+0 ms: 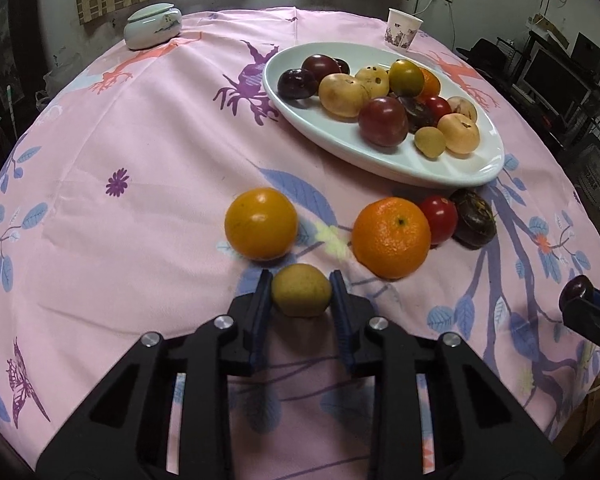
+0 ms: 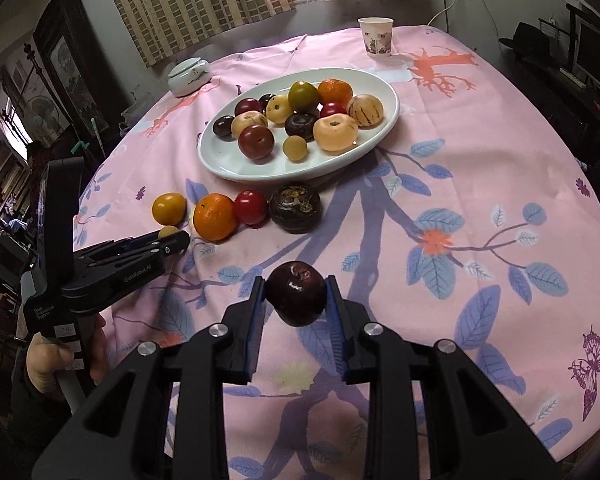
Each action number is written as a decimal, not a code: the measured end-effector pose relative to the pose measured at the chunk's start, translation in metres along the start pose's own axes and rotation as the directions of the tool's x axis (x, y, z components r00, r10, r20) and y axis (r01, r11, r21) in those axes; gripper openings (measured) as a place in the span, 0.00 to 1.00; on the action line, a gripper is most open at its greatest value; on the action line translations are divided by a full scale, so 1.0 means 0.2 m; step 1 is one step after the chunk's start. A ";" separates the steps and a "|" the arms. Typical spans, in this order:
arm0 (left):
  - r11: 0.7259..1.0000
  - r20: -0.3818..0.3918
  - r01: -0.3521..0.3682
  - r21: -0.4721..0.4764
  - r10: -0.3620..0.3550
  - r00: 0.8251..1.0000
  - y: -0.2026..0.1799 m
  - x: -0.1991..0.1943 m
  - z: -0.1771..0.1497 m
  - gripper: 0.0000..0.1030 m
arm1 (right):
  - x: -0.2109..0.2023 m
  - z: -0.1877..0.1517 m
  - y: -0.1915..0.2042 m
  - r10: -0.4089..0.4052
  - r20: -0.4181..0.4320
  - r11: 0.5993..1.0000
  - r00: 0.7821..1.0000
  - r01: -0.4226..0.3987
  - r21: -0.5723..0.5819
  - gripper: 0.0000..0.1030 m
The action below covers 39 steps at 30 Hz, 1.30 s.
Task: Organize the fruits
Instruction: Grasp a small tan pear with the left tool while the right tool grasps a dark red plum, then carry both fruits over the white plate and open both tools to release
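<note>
1. The left gripper point(image 1: 301, 286) had its jaws closed on a small yellow fruit point(image 1: 301, 289), low at centre frame.
2. The right gripper point(image 2: 296, 294) clamped a dark plum point(image 2: 296, 298) between its fingers.
3. Just beyond, four loose fruits including an orange point(image 1: 391, 237) lay below the white plate point(image 2: 228, 164) of fruit.
4. A pink floral tablecloth point(image 2: 480, 152) covered the table; a paper cup point(image 2: 375, 37) stood upper right, curtains behind.

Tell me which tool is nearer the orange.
Left. The left tool sits just beside the orange, holding a yellow fruit; the right tool is farther back.
</note>
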<state>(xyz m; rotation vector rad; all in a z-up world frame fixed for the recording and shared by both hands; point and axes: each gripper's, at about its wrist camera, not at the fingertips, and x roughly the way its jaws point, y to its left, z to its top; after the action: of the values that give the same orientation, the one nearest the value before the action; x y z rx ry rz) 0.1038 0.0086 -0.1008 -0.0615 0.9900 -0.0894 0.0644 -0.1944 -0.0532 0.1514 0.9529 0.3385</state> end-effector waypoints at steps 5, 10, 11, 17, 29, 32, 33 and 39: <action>0.999 0.047 0.022 0.036 -0.024 0.999 -0.05 -0.14 -0.03 0.28 | -0.04 0.01 0.05 0.010 0.029 1.000 1.000 -0.010 -0.019 0.29; 0.996 0.081 0.049 0.069 -0.055 0.995 -0.10 -0.28 -0.05 0.28 | -0.06 0.01 0.11 0.020 0.030 0.999 0.999 -0.019 -0.046 0.29; 0.996 0.086 0.055 0.074 -0.061 0.994 -0.10 -0.30 -0.06 0.28 | -0.06 0.00 0.12 0.022 0.031 0.999 0.999 -0.020 -0.050 0.29; 0.994 0.104 0.072 0.080 -0.080 0.991 -0.11 -0.37 -0.06 0.28 | -0.08 0.01 0.15 0.022 0.036 0.998 0.999 -0.020 -0.065 0.29; 0.993 0.111 0.074 0.093 -0.085 0.990 -0.09 -0.37 0.10 0.28 | -0.01 0.08 0.15 0.033 0.021 0.997 0.999 -0.032 -0.073 0.29; 0.991 0.123 0.062 0.117 -0.077 0.989 -0.11 -0.36 0.21 0.28 | 0.02 0.17 0.14 0.036 0.019 0.995 0.999 -0.034 -0.090 0.29; 0.991 0.130 0.051 0.125 -0.067 0.989 -0.11 -0.35 0.26 0.28 | 0.03 0.21 0.14 0.031 0.023 0.995 0.999 -0.029 -0.098 0.29; 0.991 0.140 0.012 0.132 -0.030 0.990 -0.14 -0.22 0.59 0.28 | 0.14 0.46 0.12 -0.010 0.052 0.991 0.999 0.017 -0.136 0.29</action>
<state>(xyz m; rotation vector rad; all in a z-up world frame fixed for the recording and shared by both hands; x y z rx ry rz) 0.1773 -0.0131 0.0032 0.0414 0.8394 -0.1667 0.1501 -0.1606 -0.0148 0.0287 0.8766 0.3840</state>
